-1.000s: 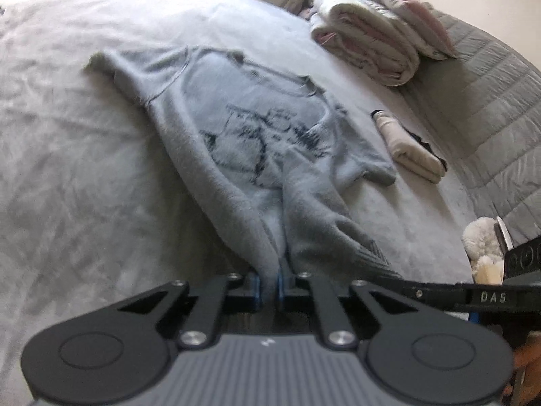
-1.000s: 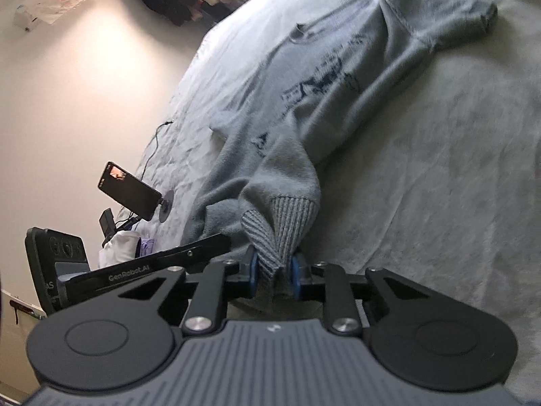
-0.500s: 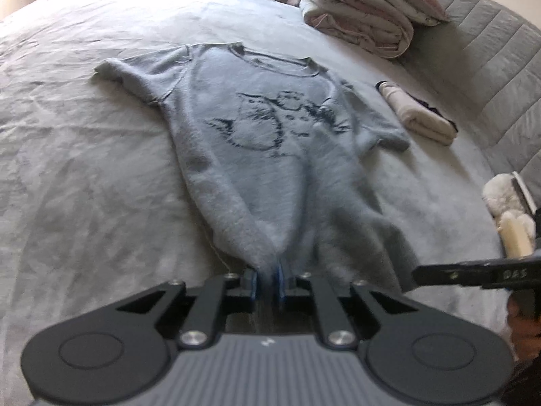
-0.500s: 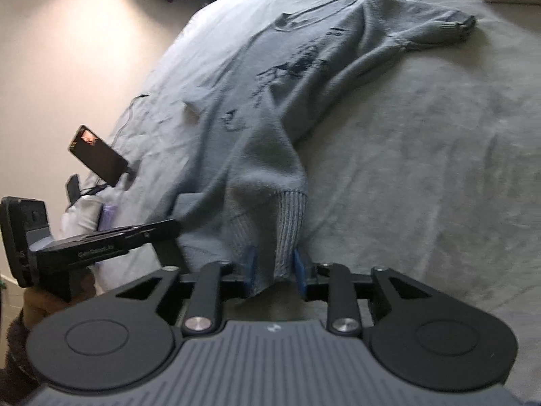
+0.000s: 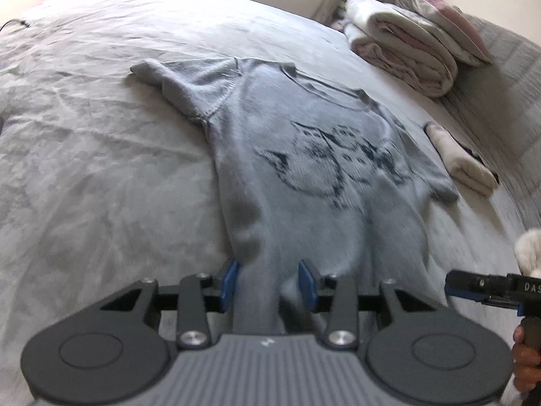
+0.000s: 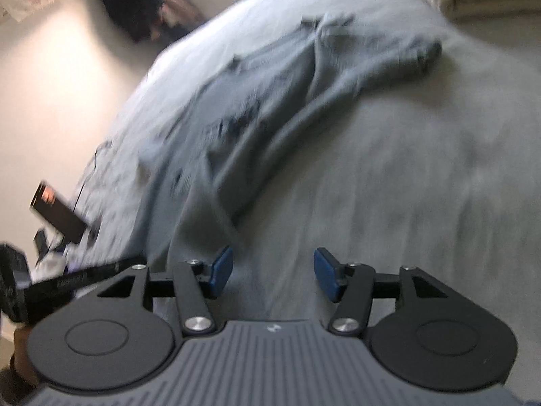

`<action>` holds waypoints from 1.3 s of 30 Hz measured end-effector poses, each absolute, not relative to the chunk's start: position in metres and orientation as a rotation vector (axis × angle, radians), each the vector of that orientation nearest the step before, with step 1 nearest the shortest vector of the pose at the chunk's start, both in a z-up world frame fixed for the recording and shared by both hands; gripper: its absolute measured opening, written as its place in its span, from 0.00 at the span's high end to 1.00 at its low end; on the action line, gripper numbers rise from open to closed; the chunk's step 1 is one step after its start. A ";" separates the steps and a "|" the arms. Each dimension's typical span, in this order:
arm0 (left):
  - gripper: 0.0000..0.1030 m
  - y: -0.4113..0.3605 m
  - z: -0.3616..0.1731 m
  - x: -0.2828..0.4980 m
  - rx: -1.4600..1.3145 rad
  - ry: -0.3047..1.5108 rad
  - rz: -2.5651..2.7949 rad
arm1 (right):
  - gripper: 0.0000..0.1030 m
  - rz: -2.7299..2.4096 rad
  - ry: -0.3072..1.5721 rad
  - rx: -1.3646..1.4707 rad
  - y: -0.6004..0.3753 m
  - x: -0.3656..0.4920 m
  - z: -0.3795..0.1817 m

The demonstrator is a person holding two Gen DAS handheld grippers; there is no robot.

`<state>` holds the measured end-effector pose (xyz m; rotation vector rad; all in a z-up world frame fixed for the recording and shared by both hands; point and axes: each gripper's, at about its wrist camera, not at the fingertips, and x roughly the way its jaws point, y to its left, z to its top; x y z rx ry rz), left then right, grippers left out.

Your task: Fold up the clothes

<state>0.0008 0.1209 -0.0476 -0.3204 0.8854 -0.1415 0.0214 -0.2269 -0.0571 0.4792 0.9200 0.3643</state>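
Sweater: a grey knitted sweater with a dark printed figure lies spread face up on the bed, neckline away from the camera, both short sleeves out to the sides.
Left gripper: the left gripper is released, its blue pads standing apart; the sweater's hem runs between them and under the gripper body, not pinched.
Right gripper: the right gripper is spread wide over bare bedsheet, nothing between its blue pads; the sweater's lower edge lies just to the left of its left pad. This view is blurred.
Sweater relative to the grippers: it stretches away from both, its hem nearest them and its collar farthest.
Change since earlier: half a second ago both grippers were clenched on the hem, left and right; both have now let go, and the cloth has dropped flat onto the bed.
Surroundings: folded bedding is stacked at the far right of the bed, and a folded cream garment lies near the sweater's right sleeve. A phone stands propped at the bed's left edge.
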 end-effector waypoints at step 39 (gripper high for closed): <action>0.95 0.162 -0.064 0.077 -0.709 0.698 0.035 | 0.88 0.199 0.695 0.878 -0.262 0.074 -0.067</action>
